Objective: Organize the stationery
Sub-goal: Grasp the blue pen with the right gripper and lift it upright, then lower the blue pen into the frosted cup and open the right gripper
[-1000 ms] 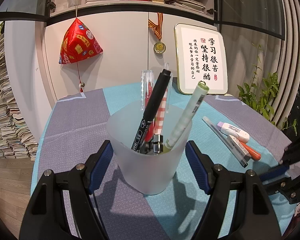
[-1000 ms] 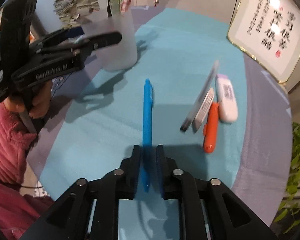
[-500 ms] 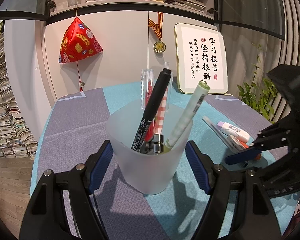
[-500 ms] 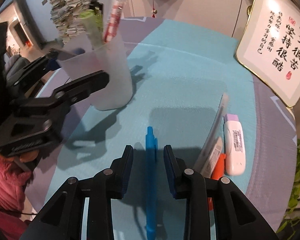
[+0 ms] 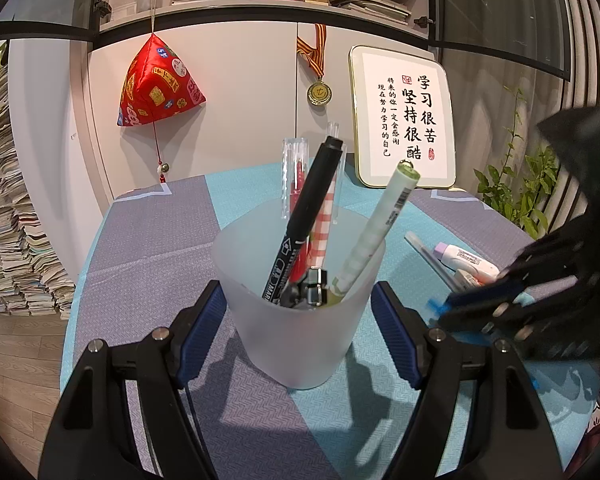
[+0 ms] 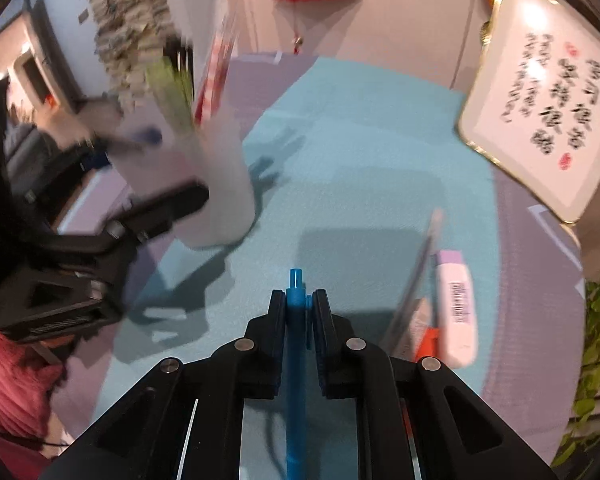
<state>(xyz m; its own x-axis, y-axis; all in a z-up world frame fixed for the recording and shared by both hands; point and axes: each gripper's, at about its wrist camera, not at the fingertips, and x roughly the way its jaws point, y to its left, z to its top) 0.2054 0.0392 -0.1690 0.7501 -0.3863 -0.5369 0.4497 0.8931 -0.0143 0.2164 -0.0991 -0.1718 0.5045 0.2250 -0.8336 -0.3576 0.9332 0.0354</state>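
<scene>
A frosted plastic cup [image 5: 300,304] stands on the table and holds several pens and markers. My left gripper [image 5: 300,320] is open, its blue-padded fingers standing on either side of the cup. My right gripper [image 6: 299,302] is shut on a blue pen [image 6: 295,360] and holds it above the teal cloth, to the right of the cup [image 6: 216,184]. The right gripper also shows in the left wrist view [image 5: 500,300], blurred, with the pen's tip sticking out. A clear pen [image 6: 416,276], a white correction tape [image 6: 456,308] and an orange marker [image 6: 428,338] lie on the cloth at the right.
A framed calligraphy board [image 5: 404,120] leans on the cabinet at the table's far edge. A red pyramid ornament [image 5: 156,84] and a medal [image 5: 320,92] hang on the cabinet. A plant [image 5: 532,184] stands at the right, paper stacks [image 5: 4,208] at the left.
My right gripper closed on the blue pen and lifted it off the cloth, moving toward the cup. The left gripper and the cup have not moved.
</scene>
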